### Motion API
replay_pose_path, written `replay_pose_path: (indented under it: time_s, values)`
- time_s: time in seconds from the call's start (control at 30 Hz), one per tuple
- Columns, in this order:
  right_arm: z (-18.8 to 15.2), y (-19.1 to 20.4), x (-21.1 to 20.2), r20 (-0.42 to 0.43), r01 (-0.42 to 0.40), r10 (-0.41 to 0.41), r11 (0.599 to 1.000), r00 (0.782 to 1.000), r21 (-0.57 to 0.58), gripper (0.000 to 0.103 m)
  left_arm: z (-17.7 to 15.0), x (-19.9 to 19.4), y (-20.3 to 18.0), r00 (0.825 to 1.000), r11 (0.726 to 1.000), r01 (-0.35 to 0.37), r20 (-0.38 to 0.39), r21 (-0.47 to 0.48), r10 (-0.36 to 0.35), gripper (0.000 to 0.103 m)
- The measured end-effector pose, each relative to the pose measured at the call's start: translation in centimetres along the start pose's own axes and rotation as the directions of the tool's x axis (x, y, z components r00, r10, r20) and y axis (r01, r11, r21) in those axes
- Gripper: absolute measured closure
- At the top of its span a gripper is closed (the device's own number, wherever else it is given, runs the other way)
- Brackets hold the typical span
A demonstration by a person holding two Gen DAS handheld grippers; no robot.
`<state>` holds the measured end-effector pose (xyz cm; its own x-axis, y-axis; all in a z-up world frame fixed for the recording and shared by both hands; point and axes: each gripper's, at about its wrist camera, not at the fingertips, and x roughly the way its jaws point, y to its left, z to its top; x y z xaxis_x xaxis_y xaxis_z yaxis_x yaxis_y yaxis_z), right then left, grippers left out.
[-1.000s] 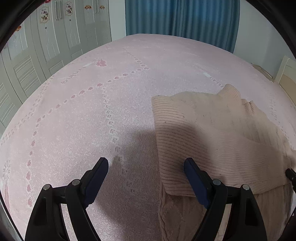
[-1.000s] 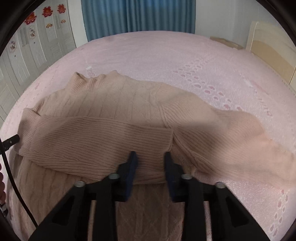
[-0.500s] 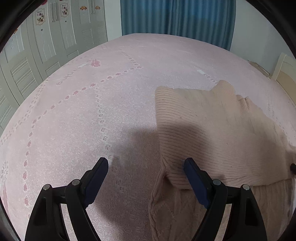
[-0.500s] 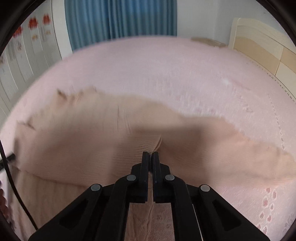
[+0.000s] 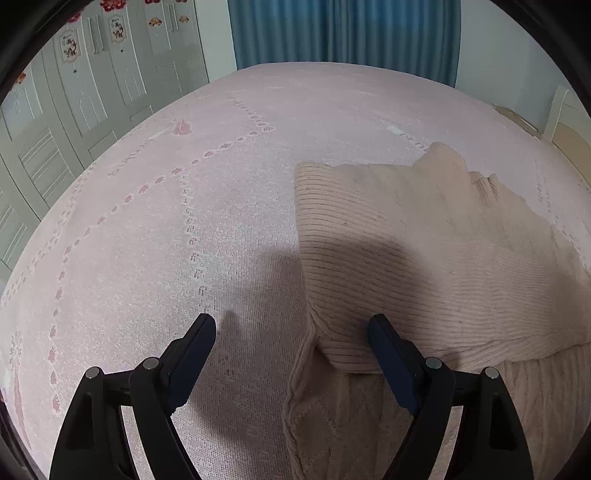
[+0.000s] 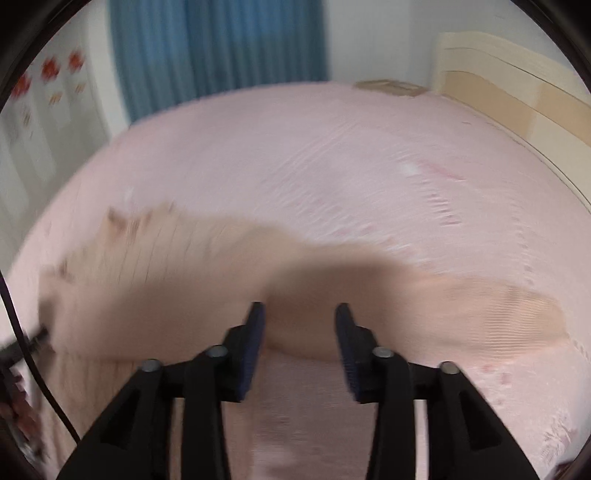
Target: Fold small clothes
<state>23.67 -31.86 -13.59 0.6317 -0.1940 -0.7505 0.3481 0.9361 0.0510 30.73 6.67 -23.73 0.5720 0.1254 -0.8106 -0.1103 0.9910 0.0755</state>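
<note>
A: Left wrist view first. What does it show?

B: The left hand-held gripper [image 5: 291, 354] has its jaws spread wide with nothing between them. Its left finger hangs over the bare pink bedspread [image 5: 184, 229], and its right finger sits over the near edge of the beige sweater [image 5: 424, 258].

A: Where does the sweater lie?

B: On the bed, in the right half of this view. A ribbed sleeve [image 5: 369, 295] is folded across the body, running from the near left edge off toward the right. The ribbed collar [image 5: 443, 162] points to the far side. Beneath the sleeve, near the camera, the cable-knit lower part [image 5: 332, 413] lies flat on the bedspread.

A: And the room behind?

B: Pale wardrobe doors [image 5: 92, 96] on the left and a blue curtain [image 5: 343, 33] beyond the bed.

A: Now the right wrist view.

B: It is smeared by motion. The right hand-held gripper [image 6: 300, 321] has its jaws parted by a moderate gap and grips nothing. Through the gap I see the sweater [image 6: 166, 295], which stretches from the left of the frame to the right, with one sleeve [image 6: 480, 310] lying out on the bedspread [image 6: 332, 166].

A: Anything else there?

B: A black cable [image 6: 22, 332] curves down the left edge, a cream and tan headboard [image 6: 517, 92] stands at the upper right, and the blue curtain [image 6: 221, 48] hangs at the far end.
</note>
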Motion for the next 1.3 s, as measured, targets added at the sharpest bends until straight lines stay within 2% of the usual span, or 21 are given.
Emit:
replay_pose_path:
  time_s: [0.1, 0.17, 0.23, 0.33, 0.43, 0.6, 0.77, 1.03, 1.1, 1.13, 1.17, 1.23, 1.3]
  values:
    - [0.7, -5.0, -2.5, 0.041, 0.036, -0.039, 0.997, 0.998, 0.071, 0.044, -0.3, -0.3, -0.6, 0.999, 0.999, -0.029, 0.025, 0.033, 0.028, 0.019]
    - [0.1, -8.8, -3.5, 0.049, 0.065, -0.07, 0.992, 0.996, 0.108, 0.032, -0.4, -0.4, -0.9, 0.999, 0.998, -0.039, 0.033, 0.046, 0.038, 0.019]
    - [-1.2, -12.7, -3.7, 0.04, 0.113, -0.119, 0.984, 0.992, 0.135, 0.031, -0.3, -0.2, -1.0, 0.998, 0.997, -0.046, 0.035, 0.054, 0.044, 0.019]
    - [-3.1, -17.4, -3.0, -0.02, 0.177, -0.176, 0.969, 0.984, 0.171, 0.032, -0.3, 0.0, -1.1, 0.998, 0.998, -0.048, 0.032, 0.046, 0.046, 0.019]
    - [-4.7, -21.1, -2.1, -0.065, 0.179, -0.168, 0.957, 0.984, 0.23, 0.032, -0.4, 0.1, -0.9, 0.999, 0.999, -0.034, 0.027, 0.02, 0.033, 0.018]
    - [-5.5, -24.0, -0.8, -0.08, 0.173, -0.157, 0.945, 0.984, 0.276, 0.032, -0.5, 0.3, -0.3, 1.0, 1.0, -0.021, 0.02, -0.021, 0.021, 0.012]
    - [-6.1, -26.0, 1.8, -0.105, 0.104, -0.069, 0.92, 0.992, 0.378, 0.031, -0.5, 0.6, -0.2, 1.0, 0.999, -0.016, 0.021, -0.037, 0.017, 0.012]
    - [-4.6, -27.1, 3.6, -0.09, 0.115, -0.085, 0.901, 0.992, 0.418, 0.032, -0.6, 0.6, -0.4, 0.999, 0.999, -0.021, 0.025, -0.044, 0.022, 0.011]
    - [-4.4, -27.5, 3.7, -0.087, 0.156, -0.132, 0.892, 0.987, 0.424, 0.043, -0.6, 0.6, -0.3, 0.999, 0.999, -0.022, 0.026, -0.044, 0.024, 0.011]
    - [-4.3, -27.8, 3.7, -0.095, 0.202, -0.179, 0.882, 0.979, 0.427, 0.065, -0.6, 0.6, -0.2, 0.999, 0.999, -0.023, 0.027, -0.044, 0.024, 0.011]
    - [-4.4, -28.1, 3.7, -0.097, 0.215, -0.192, 0.876, 0.977, 0.433, 0.085, -0.6, 0.6, -0.2, 0.999, 0.999, -0.024, 0.027, -0.044, 0.025, 0.011]
    - [-4.5, -29.2, 3.2, -0.067, 0.156, -0.142, 0.863, 0.988, 0.48, 0.098, -0.6, 0.5, -0.2, 0.999, 0.999, -0.025, 0.028, -0.046, 0.027, 0.011]
    - [-4.3, -29.5, 2.5, -0.049, 0.136, -0.129, 0.853, 0.99, 0.504, 0.098, -0.7, 0.4, -0.3, 0.999, 0.999, -0.027, 0.028, -0.046, 0.028, 0.011]
